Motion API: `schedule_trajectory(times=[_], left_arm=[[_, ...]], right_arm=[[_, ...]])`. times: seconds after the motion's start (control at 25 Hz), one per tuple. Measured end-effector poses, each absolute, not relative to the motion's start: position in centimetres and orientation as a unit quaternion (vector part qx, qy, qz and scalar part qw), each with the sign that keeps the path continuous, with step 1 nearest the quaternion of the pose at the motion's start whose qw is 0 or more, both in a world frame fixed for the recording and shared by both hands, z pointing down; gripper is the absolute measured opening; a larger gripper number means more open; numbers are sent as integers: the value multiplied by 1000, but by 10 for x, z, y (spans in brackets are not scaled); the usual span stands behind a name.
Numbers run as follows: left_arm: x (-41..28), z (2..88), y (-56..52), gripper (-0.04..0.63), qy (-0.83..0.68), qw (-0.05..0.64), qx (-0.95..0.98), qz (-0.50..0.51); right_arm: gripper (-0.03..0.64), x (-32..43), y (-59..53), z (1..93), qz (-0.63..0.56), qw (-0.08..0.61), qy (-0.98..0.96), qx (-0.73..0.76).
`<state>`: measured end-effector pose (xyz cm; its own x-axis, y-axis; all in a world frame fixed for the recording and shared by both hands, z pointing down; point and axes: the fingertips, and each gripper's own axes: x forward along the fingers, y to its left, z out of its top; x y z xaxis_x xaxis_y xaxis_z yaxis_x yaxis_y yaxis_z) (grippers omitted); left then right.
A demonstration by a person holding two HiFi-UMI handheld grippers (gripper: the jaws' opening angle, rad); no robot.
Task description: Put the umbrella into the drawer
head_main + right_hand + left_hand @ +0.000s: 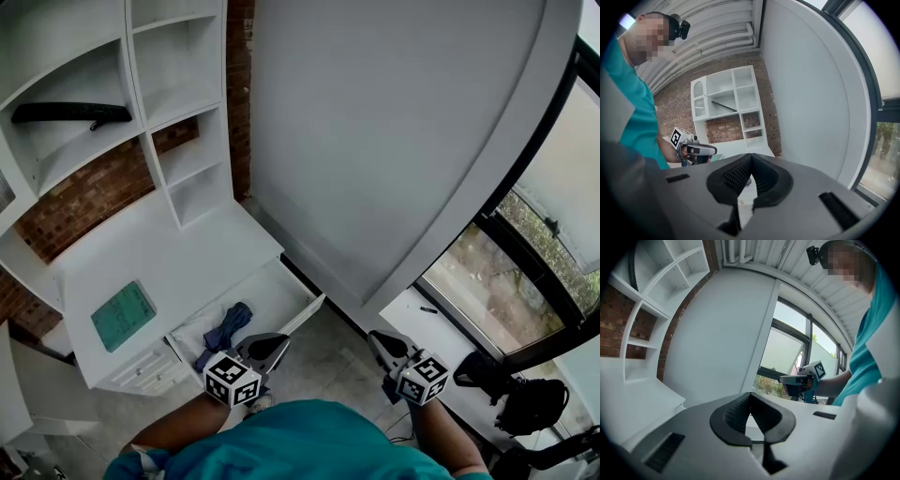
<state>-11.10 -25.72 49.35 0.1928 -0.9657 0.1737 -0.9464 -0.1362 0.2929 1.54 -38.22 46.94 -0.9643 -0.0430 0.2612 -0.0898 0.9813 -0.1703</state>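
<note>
A dark blue folded umbrella lies in the open white drawer of the desk, at its left end. My left gripper hangs just in front of the drawer, a little right of the umbrella, shut with nothing between its pads. My right gripper is farther right over the floor, apart from the drawer. Its jaws meet at the tips and hold nothing. Each gripper view shows the other gripper: the right gripper and the left gripper.
The white desk carries a green pad and stands under white shelves. A long black object rests on one shelf. A large white curved panel rises to the right, with windows and dark gear beyond.
</note>
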Motion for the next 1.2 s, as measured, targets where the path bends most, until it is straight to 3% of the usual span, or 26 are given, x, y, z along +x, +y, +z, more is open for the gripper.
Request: schedule_trajectory(times=[1.2], left_arm=[[-111,484,-262,15,-632,153,760,-24]], right_arm=[[21,21,-378,469,86,127,-988,33]])
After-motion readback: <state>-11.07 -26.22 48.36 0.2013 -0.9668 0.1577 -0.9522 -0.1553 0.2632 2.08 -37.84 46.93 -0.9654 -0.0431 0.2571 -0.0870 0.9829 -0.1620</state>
